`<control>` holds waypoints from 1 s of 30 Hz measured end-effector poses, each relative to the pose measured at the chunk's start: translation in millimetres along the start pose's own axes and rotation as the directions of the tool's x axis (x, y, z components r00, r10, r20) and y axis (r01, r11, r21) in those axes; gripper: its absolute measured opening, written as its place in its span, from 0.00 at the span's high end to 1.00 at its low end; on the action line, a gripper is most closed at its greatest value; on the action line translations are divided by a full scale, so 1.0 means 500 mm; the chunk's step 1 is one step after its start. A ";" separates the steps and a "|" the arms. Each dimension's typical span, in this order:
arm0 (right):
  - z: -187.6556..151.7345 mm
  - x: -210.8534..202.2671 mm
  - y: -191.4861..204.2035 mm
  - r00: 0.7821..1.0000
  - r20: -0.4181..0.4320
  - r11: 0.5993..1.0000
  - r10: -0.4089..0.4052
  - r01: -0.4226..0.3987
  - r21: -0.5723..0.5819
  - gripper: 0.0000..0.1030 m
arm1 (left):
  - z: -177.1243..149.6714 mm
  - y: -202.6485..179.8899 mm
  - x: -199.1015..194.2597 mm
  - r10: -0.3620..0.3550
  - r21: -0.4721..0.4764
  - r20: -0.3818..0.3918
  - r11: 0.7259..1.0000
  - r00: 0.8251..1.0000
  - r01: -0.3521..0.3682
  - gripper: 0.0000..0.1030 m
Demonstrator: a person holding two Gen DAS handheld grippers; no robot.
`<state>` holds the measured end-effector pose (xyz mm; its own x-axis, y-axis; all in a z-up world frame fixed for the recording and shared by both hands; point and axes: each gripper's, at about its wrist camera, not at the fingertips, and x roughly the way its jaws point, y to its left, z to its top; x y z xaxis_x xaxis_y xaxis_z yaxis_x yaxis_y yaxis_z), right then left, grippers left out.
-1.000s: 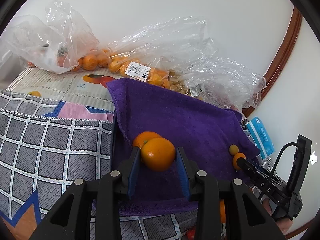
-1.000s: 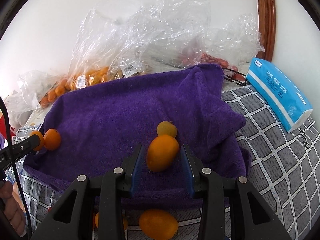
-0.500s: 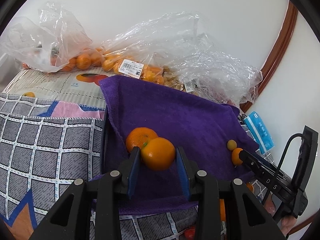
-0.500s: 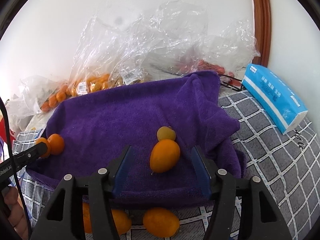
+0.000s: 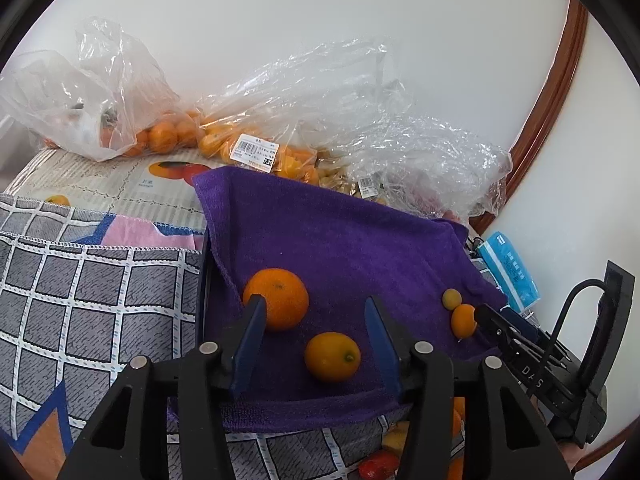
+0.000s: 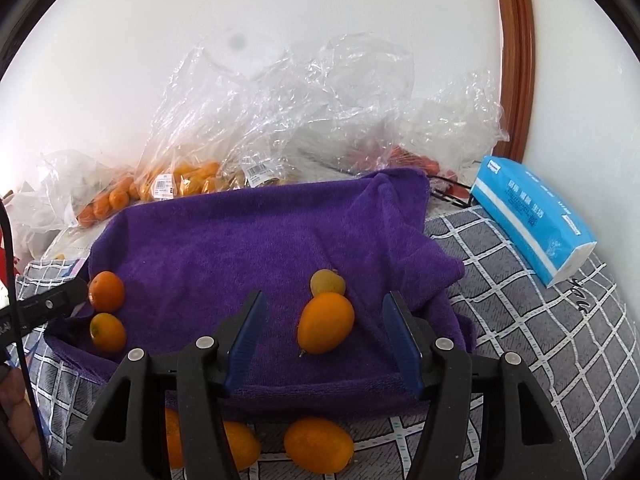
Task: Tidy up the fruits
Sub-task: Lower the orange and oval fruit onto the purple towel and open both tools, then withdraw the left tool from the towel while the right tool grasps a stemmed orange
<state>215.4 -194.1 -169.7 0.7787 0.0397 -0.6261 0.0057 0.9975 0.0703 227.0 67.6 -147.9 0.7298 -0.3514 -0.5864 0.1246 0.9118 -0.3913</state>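
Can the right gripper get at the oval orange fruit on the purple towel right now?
Probably yes: the right gripper is open with the oval fruit lying between its fingers, nothing blocking.

Fruit in the bags [image 5: 256,148] only reads as orange lumps through crinkled plastic; the red stuff in the right-hand bag [image 6: 416,162] can't be identified. Labels [image 5: 254,154] too small to read. Tray [image 5: 203,280] under the towel [image 5: 340,240] hidden apart from one dark edge. Loose oranges [image 6: 320,444] in front of the towel partly behind gripper frame, more cut off at bottom edge [image 5: 378,466]. Tissue pack [image 5: 508,272] half covered in left view.
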 end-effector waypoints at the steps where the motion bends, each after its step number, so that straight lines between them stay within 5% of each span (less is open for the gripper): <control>1: 0.000 -0.001 0.002 1.000 0.002 1.000 -0.010 0.010 -0.002 0.42 | 0.000 -0.001 -0.002 -0.001 0.001 0.005 1.000 1.000 0.001 0.52; 8: 0.005 -0.025 0.004 0.998 0.046 0.999 -0.043 0.043 0.003 0.42 | -0.002 -0.012 -0.015 0.013 0.021 0.034 1.000 0.999 -0.013 0.52; 20: -0.027 -0.094 -0.004 1.000 -0.012 0.999 0.026 -0.025 0.042 0.42 | 0.013 -0.007 -0.054 0.032 -0.013 0.077 0.999 0.997 -0.031 0.52; 30: -0.102 -0.136 0.010 0.988 -0.097 0.993 0.119 -0.118 0.023 0.55 | 0.009 -0.036 -0.120 0.046 0.023 0.080 0.999 0.996 -0.048 0.52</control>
<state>130.5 -188.9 -166.1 0.7090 0.1638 -0.6860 -0.0712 0.9843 0.1615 183.9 73.1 -102.7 0.7860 -0.2906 -0.5457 0.1044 0.9323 -0.3462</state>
